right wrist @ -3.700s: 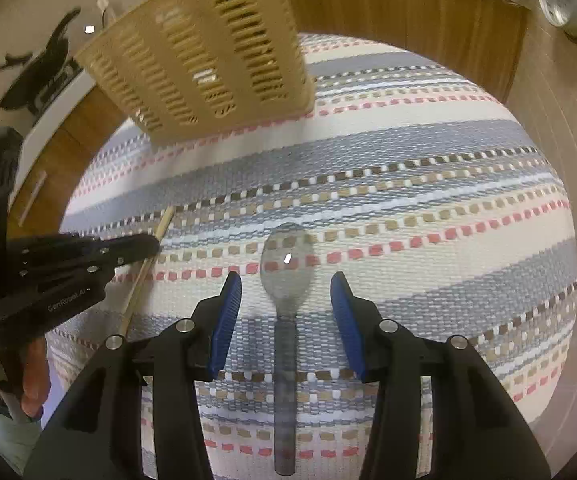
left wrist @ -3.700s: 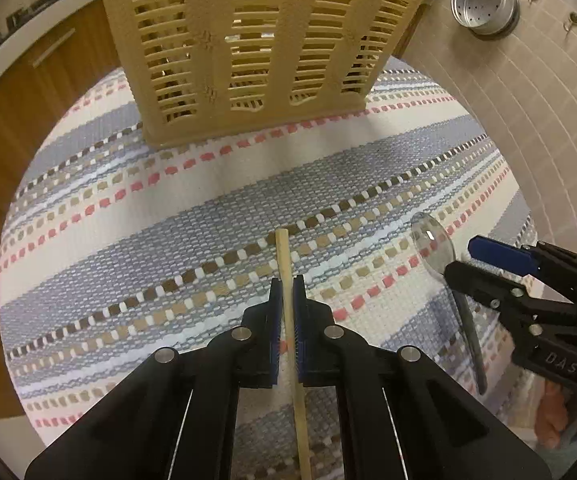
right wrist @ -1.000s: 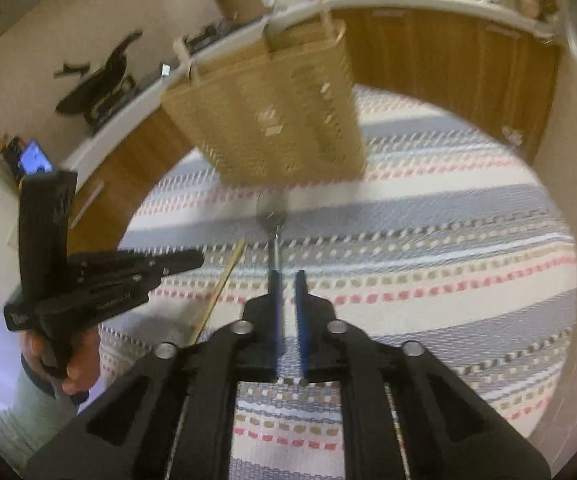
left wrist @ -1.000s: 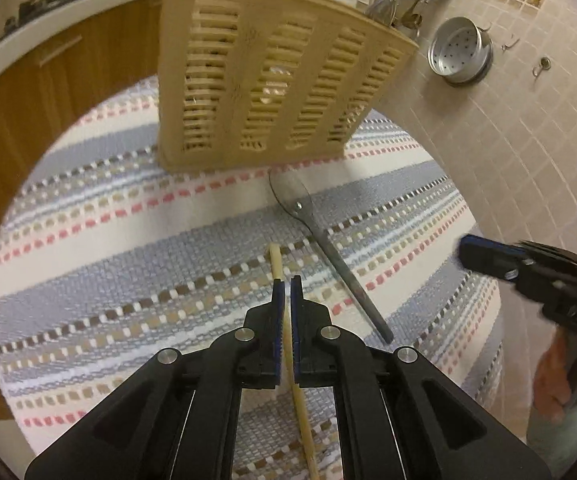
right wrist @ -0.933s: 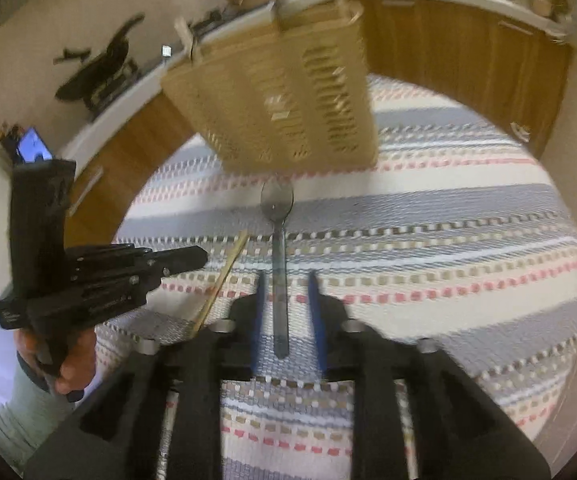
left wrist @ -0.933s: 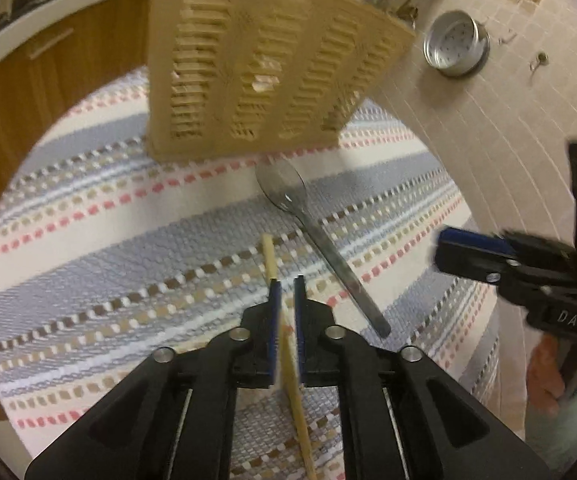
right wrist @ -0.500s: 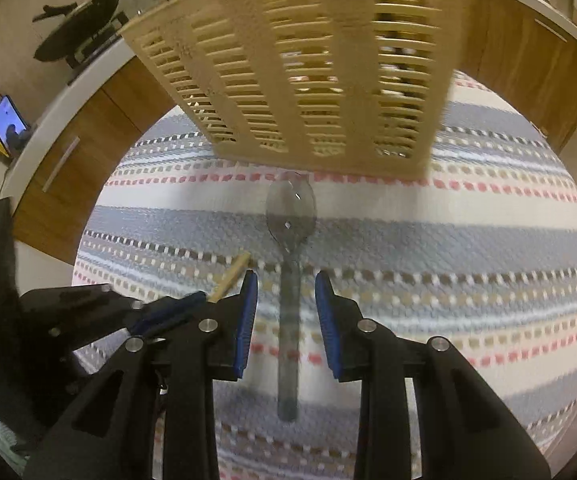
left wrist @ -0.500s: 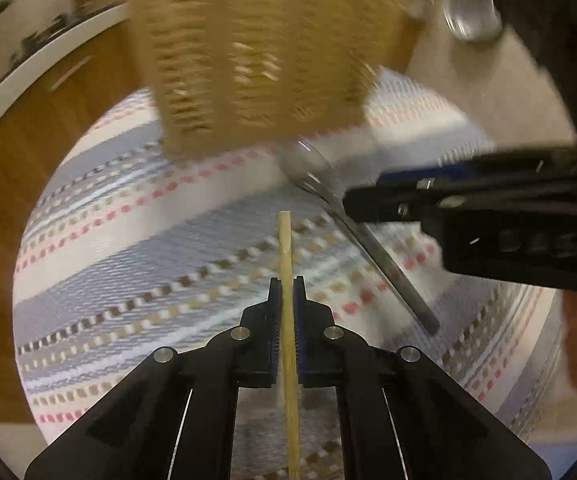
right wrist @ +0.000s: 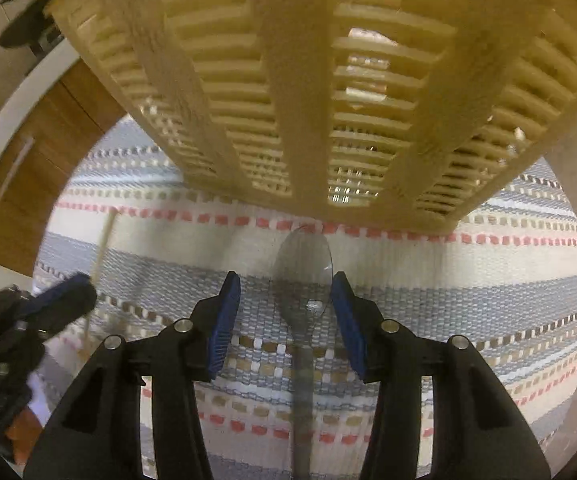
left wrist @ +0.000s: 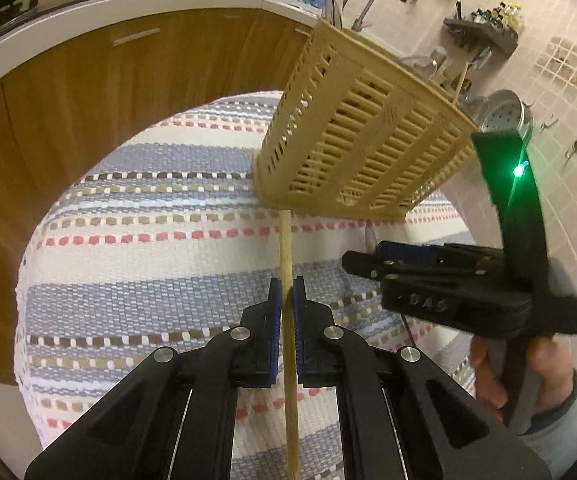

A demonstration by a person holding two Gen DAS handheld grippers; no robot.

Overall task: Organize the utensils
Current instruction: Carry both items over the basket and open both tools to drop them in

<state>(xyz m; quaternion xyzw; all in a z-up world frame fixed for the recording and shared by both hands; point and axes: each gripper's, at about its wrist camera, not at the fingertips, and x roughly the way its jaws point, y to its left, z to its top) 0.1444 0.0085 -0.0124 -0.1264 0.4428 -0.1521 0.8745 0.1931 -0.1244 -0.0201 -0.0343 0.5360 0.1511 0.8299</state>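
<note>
**Chopstick clamped on the left, spoon lying loose on the right**

On the striped woven mat [left wrist: 136,248] stands a beige slatted utensil basket [left wrist: 352,148], its base on the cloth at the far side. The left gripper [left wrist: 287,300] is closed tight on a wooden chopstick [left wrist: 284,248], which runs straight forward between the blue pads [left wrist: 274,320], its tip pointing toward the basket's lower edge and stopping just short of it. The right gripper [right wrist: 284,312] is spread wide, its jaws flanking the bowl of a metal spoon [right wrist: 302,276] without touching it. The spoon lies flat on the mat, bowl near the foot of the basket, handle running back under the gripper. In the left wrist view the right gripper [left wrist: 372,258] sits low beside the chopstick, and the spoon is mostly hidden behind it; a thin pale sliver there may be its bowl. Wooden cabinet fronts [left wrist: 88,92] curve behind the mat.
</note>
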